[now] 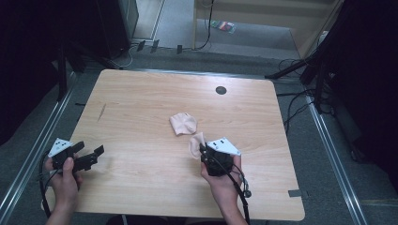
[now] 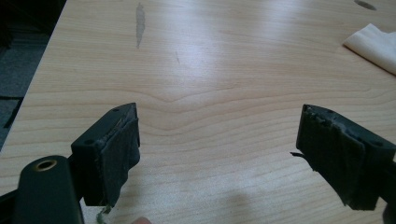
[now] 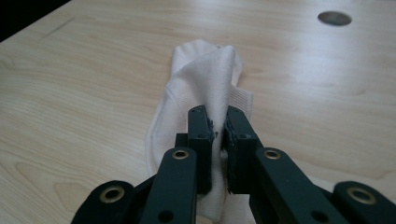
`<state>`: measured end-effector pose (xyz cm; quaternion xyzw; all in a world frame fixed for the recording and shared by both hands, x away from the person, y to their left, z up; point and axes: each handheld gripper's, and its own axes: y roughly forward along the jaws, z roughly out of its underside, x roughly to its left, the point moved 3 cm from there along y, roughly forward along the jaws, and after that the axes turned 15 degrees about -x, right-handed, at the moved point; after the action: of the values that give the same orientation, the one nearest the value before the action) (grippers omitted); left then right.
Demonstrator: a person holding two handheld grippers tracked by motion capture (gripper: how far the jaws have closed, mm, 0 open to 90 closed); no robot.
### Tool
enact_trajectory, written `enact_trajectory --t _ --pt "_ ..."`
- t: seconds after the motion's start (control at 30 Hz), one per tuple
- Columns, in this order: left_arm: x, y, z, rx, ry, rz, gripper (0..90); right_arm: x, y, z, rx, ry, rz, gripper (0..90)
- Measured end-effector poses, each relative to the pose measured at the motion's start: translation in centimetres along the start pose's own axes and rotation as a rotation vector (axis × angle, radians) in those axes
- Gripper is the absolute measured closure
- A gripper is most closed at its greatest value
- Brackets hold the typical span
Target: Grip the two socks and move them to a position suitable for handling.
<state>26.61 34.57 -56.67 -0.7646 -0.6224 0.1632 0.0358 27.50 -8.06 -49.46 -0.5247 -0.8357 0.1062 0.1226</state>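
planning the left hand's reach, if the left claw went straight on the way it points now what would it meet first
Most likely bare table: the open left claw has plain wood ahead. The pale sock lies off toward the right edge of the left gripper view, so it would probably be missed, though depth is hard to judge.

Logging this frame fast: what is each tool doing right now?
Left tool: open, nothing between its jaws, above bare table.
Right tool: closed on the pale sock.

One sock (image 1: 183,123) lies mid-table (image 1: 141,93), another (image 1: 196,145) just nearer, right.
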Motion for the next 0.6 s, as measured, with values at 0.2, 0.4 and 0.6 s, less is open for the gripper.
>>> enact_trajectory --t 0.2,0.4,0.6 --pt "-0.1 0.0 0.0 0.001 0.006 0.004 14.5 2.4 1.0 2.3 0.057 -0.001 -0.039 83.3" --pt "-0.1 0.0 0.0 0.001 0.003 0.006 14.4 4.5 1.6 4.0 0.114 -0.001 -0.084 83.5" --pt "-0.3 0.0 0.0 -0.003 0.012 0.000 14.4 5.4 2.2 4.6 0.110 0.057 -0.176 49.4"
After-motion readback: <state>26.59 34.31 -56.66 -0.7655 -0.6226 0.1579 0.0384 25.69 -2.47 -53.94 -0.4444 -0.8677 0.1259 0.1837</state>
